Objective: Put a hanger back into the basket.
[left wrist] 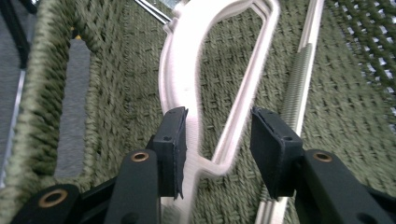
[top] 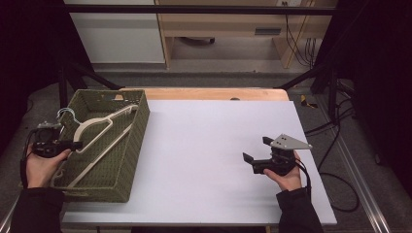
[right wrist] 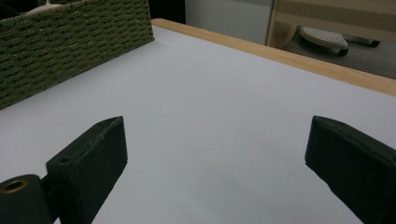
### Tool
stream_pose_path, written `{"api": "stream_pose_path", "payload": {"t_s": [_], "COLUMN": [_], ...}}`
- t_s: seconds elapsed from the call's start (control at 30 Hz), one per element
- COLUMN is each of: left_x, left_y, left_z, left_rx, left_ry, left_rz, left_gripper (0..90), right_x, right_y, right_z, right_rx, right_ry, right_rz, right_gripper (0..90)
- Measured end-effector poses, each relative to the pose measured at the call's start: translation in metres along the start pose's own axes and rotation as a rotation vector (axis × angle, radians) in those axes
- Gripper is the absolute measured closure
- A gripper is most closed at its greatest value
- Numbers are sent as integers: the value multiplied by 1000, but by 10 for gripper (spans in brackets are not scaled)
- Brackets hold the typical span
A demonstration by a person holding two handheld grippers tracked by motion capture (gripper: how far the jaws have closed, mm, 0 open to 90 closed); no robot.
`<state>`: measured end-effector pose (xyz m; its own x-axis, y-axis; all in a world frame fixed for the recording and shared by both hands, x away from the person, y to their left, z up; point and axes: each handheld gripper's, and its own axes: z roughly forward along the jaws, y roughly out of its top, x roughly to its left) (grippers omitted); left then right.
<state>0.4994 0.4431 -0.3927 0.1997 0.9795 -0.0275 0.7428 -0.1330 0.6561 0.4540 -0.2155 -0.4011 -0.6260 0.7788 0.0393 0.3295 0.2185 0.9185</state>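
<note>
the left gripper (left wrist: 217,135) straddles the white hanger (top: 99,138) inside the green woven basket (top: 138,131), jaws apart (no grip yet); lifting remains. the right gripper (top: 258,149) hovers wide open over the table (top: 204,145).

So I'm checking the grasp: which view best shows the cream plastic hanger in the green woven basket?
The left gripper view: cream plastic hanger up close, one arm between open jaws. The high view shows its whole shape small; the right gripper view, just a sliver above the green woven basket.

Dark long sleeves on both forearms. Left gripper (top: 73,144) black, brass-ringed screw holes (cable trailing). Right gripper (top: 257,149) black, grey three-cornered plate on top.
</note>
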Motion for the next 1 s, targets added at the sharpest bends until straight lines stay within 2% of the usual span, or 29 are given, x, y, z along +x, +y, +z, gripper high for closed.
{"api": "stream_pose_path", "payload": {"t_s": [0.1, 0.13, 0.17, 0.27, 0.37, 0.5, 0.6, 0.67, 0.73, 0.9, 1.0], "left_x": [-1, -2, -3, -11, -24, -46, -64, -78, -91, -122, -141], "left_y": [0, 1, 1, 4, 7, 10, 12, 14, 14, 14, 11], "left_z": [-6, -8, -11, -21, -31, -42, -48, -51, -54, -59, -58], "left_rx": [-20, -39, -56, -133, -222, -297, -355, -383, -413, -447, -462], "left_ry": [5, 3, -3, -25, -70, -124, -177, -207, -250, -358, -394], "left_rz": [3, -5, 6, 19, 42, 84, 119, 144, 168, 213, 235], "left_gripper": [521, 507, 497, 444, 382, 296, 239, 161, 135, 83, 73], "right_x": [0, 0, 0, 0, 0, 0, -1, -1, -1, -1, -2], "right_y": [0, 0, 0, 0, 1, 1, 2, 2, 2, 3, 3], "right_z": [0, 0, -1, -1, -2, -4, -5, -6, -7, -10, -11], "right_rx": [0, 0, 1, -5, -11, -19, -18, -22, -21, -29, -35], "right_ry": [0, 0, 0, 0, 1, 4, 5, 5, 7, 8, 8], "right_rz": [1, 1, 5, 4, 1, 3, 4, 2, 10, 14, 19], "right_gripper": [63, 63, 63, 62, 60, 52, 48, 45, 42, 37, 37]}}
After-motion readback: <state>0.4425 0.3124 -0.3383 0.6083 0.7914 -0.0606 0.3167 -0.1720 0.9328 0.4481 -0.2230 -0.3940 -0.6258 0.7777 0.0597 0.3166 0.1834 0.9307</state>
